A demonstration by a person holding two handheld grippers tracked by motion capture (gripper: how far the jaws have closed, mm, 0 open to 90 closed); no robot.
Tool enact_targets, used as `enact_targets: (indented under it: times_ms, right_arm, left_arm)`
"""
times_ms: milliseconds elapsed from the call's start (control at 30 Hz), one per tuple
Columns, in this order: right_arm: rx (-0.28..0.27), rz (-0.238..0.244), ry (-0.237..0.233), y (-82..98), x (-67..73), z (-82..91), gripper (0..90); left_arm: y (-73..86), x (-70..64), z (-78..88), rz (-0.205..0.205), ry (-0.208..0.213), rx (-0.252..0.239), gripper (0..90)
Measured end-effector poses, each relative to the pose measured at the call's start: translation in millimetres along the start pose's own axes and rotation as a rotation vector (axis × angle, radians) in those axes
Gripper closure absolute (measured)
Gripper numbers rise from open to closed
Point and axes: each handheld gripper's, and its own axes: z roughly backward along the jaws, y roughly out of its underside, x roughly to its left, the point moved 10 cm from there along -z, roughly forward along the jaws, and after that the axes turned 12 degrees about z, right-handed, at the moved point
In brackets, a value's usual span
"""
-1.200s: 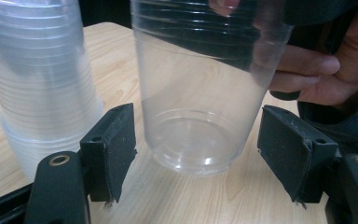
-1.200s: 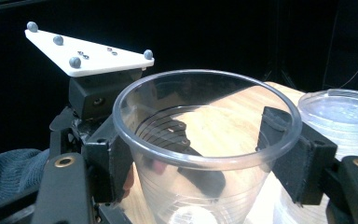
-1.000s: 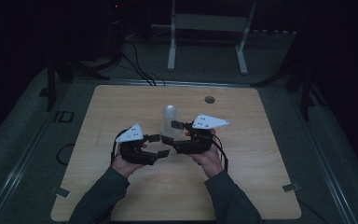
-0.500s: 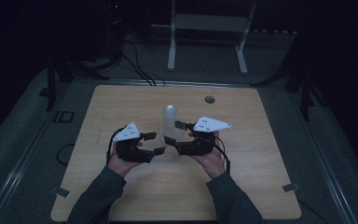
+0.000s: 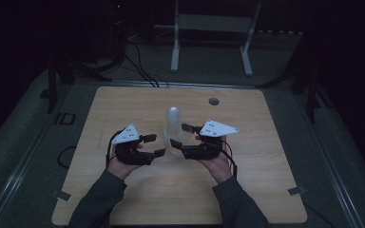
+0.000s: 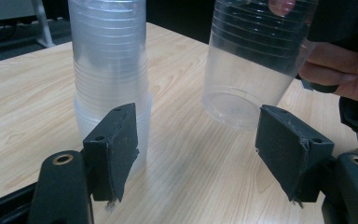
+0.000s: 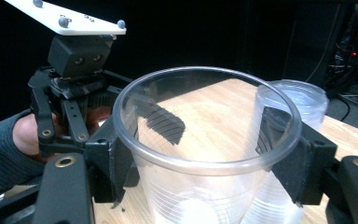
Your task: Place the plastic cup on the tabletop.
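Already one clear plastic cup [image 7: 205, 154] is off the stack of cups [image 6: 109, 70].
Right tongs [image 5: 180, 135] pinch it just beside the stack on the bench [image 5: 123, 102]; left tongs [image 6: 200, 144] have just been closing, nothing between them; more separating likely remains.

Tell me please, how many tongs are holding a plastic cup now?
1. The right tongs are clamped on a single clear cup. The left tongs stand open beside the cup stack, gripping nothing.

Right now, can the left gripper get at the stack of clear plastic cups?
Probably yes. The left gripper stands open beside the stack of cups, one pad already by its base and bare table between them. The single cup in the right gripper hangs off to the side.
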Motion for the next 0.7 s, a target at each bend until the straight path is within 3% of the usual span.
enact_targets:
  times_ms: [700]
  right_arm:
    - [0.014,0.018,0.077,14.9,-13.7,17.1,29.0]
  left_arm:
    - [-0.3,-0.3,2.4,0.007,0.007,-0.006,29.6]
